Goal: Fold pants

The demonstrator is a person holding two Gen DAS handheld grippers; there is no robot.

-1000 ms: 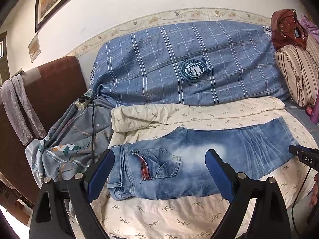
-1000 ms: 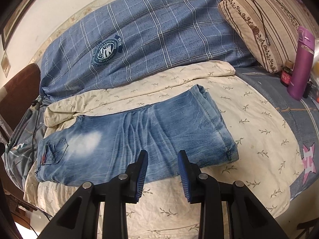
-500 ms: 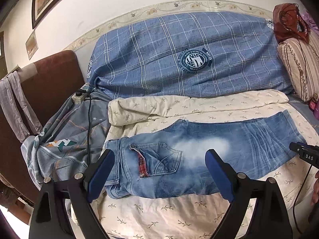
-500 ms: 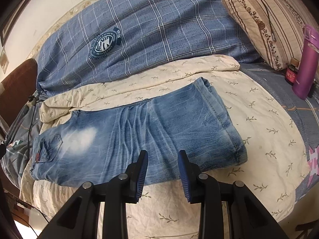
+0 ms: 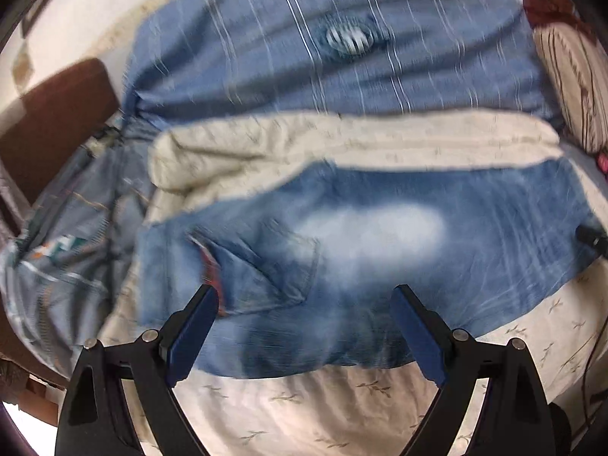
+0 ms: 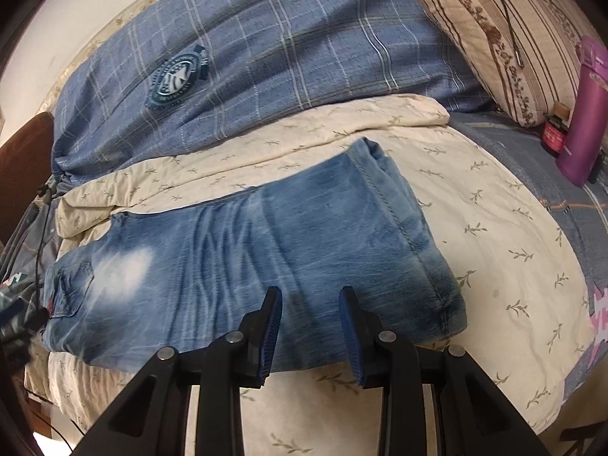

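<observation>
The jeans (image 6: 243, 266) lie flat across the cream leaf-print sheet (image 6: 494, 235) on the bed, stretched from the lower left of the right wrist frame up toward its centre right. Their waistband and back pocket (image 6: 70, 288) sit at the left edge, a pale bleached patch just beside the pocket, and the doubled-over leg ends form a thick edge at the right.

The right claw (image 6: 309, 326) fills the bottom centre of its frame with its blue pads narrowly apart, holding nothing; its tips overlap the near edge of the denim in the picture, but whether they touch the cloth cannot be told.

The left wrist view is heavily blurred. There the left claw (image 5: 304, 326) stands wide apart at the bottom of the frame, empty, with the pocket end of the jeans (image 5: 342, 250) showing between and above its fingers.

A blue plaid blanket (image 6: 285, 60) with a round badge fills the upper part of both frames. A striped pillow (image 6: 505, 38) lies in the upper right of the right wrist frame, and a purple bottle (image 6: 587, 114) stands at the right edge beside a small red jar (image 6: 554, 136).
</observation>
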